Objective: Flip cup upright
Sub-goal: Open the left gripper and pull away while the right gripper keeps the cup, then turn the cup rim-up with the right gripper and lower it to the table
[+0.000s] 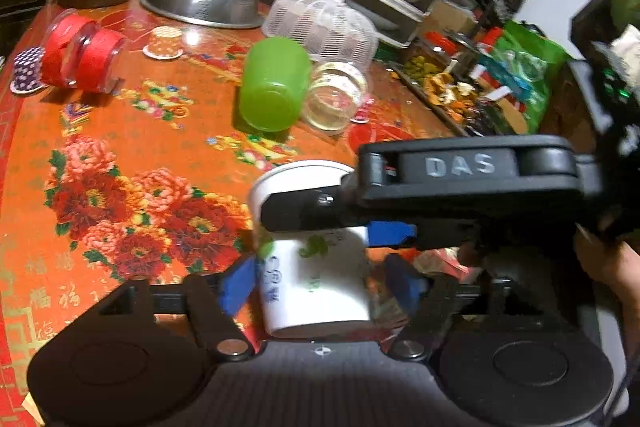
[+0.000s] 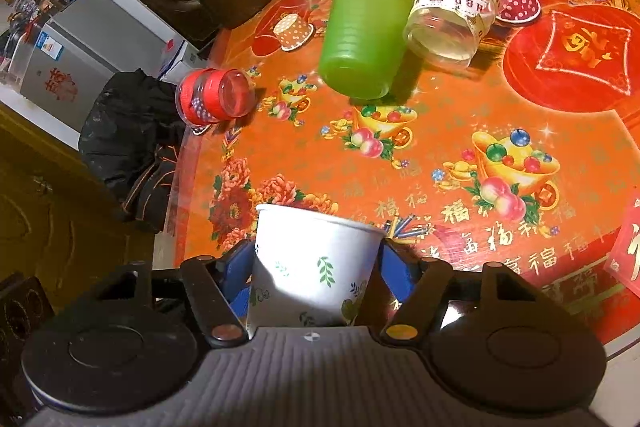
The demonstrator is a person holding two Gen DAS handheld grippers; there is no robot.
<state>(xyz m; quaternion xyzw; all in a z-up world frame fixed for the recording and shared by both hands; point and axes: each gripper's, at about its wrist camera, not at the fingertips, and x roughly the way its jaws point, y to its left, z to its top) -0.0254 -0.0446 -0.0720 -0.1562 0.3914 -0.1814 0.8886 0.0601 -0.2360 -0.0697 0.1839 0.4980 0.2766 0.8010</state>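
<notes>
Mid-flip: right gripper clamps cup above table edge; left gripper open around it; setting down remains.

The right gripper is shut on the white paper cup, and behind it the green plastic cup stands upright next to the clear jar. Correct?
Not quite. The green plastic cup is not upright; it lies on its side on the tablecloth, as the right wrist view shows. The rest holds: the right gripper is shut on the white paper cup, and the clear jar sits next to the green cup.
</notes>
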